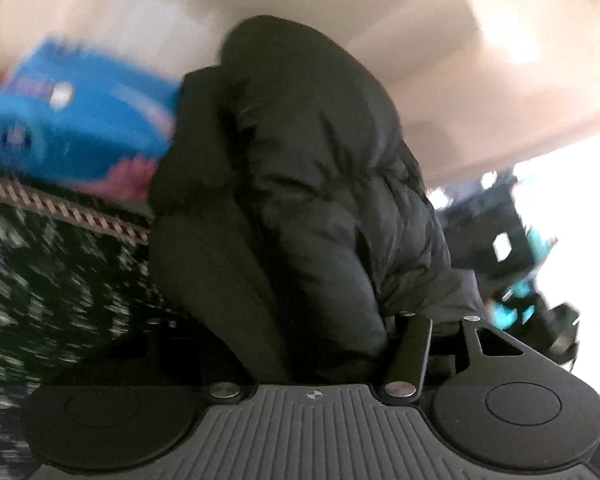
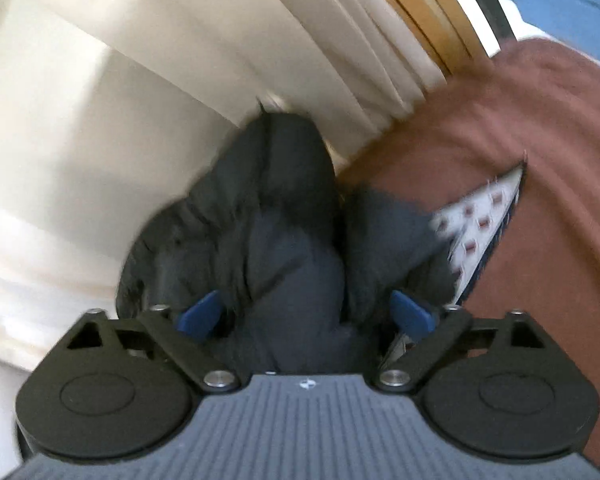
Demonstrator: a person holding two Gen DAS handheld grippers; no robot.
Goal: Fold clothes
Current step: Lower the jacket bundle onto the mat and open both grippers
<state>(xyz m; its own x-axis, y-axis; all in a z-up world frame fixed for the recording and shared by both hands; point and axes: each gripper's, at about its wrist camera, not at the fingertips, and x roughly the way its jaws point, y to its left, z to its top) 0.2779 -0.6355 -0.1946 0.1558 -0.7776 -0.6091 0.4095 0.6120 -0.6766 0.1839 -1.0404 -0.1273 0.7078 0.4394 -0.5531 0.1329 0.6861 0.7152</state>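
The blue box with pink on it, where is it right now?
The blue box shows only in the left wrist view, upper left, blurred, just left of the black puffer jacket and above the dark patterned fabric.

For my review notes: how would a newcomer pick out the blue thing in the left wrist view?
Start at the black puffy jacket filling the middle. Left of it lies a dark patterned cloth with a striped border. Above that border sits the blue object, blurred, bright blue with pink below.
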